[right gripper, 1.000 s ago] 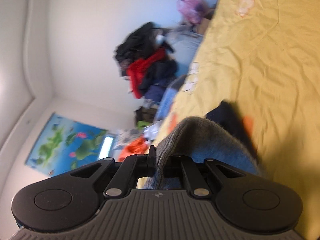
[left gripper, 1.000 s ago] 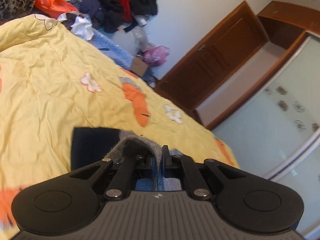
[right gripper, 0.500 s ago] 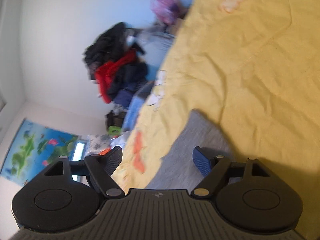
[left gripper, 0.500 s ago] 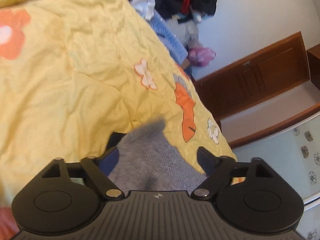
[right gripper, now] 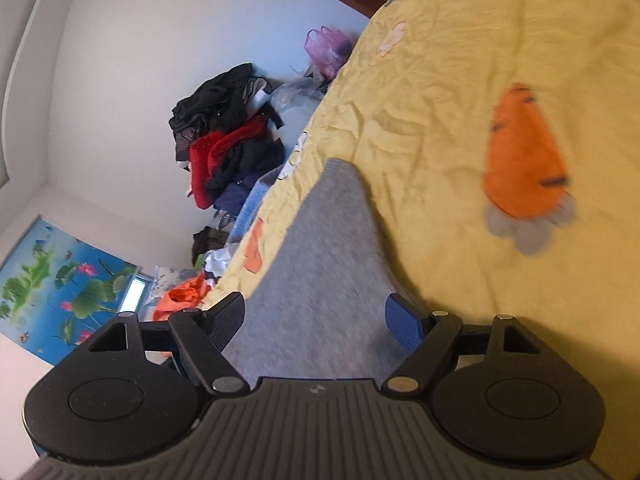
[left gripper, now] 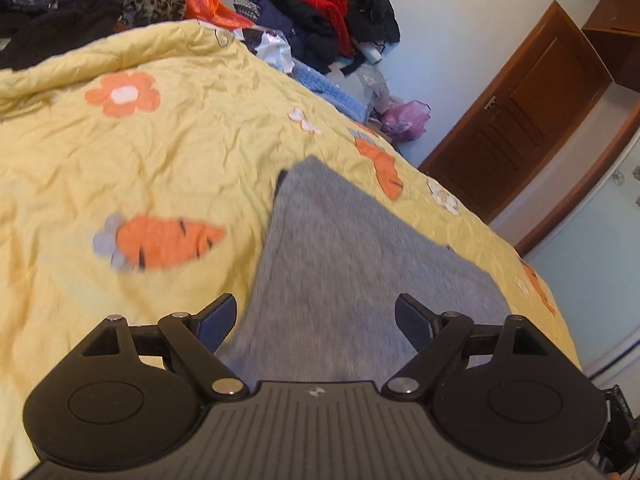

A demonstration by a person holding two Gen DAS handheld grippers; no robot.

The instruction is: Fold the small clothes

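Note:
A grey knitted garment [left gripper: 352, 256] lies flat on the yellow quilt [left gripper: 120, 168], folded over, with one corner pointing away from me. My left gripper [left gripper: 316, 320] is open just above its near part, and the cloth shows between the spread fingers without touching the pads. In the right wrist view the same grey garment [right gripper: 320, 264] stretches away from my right gripper [right gripper: 316, 320], which is open too, its blue pads apart and off the cloth.
The quilt [right gripper: 460, 120] carries orange carrot [left gripper: 160, 240] and flower patches. A heap of red, black and navy clothes [left gripper: 320, 12] is piled beyond the bed against the wall. A purple bag [left gripper: 404, 120] sits on the floor near a brown wooden door [left gripper: 520, 112].
Both grippers were shut on the grey garment a second ago. They opened, let it drop flat onto the quilt, and have since drawn back from it.

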